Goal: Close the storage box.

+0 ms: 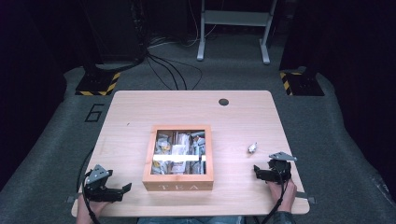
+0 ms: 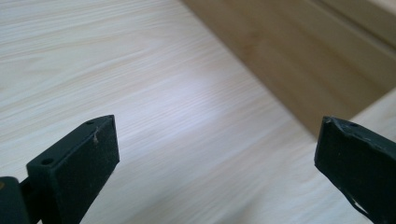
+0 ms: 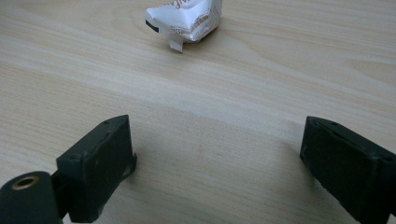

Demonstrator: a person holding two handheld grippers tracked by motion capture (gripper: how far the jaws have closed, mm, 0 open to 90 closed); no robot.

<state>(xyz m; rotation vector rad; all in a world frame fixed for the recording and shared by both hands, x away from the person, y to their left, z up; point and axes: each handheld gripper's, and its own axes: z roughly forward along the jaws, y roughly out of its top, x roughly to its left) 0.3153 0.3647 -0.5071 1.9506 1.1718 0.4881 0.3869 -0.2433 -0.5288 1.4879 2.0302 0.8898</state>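
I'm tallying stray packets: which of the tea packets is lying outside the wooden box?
The small crumpled white packet on the bare table, right of the tea box and just ahead of the right gripper. The others sit inside the box under its clear lid.

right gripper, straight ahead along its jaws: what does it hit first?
Most likely the small crumpled white packet, which lies on the table ahead of the open right gripper, a little left of centre. Bare wood lies between them. Depth is hard to judge, so a dead-straight path might just graze it.

Matt pale wood table (image 1: 140,112); glossy glass-lidded wooden tea box (image 1: 178,182).
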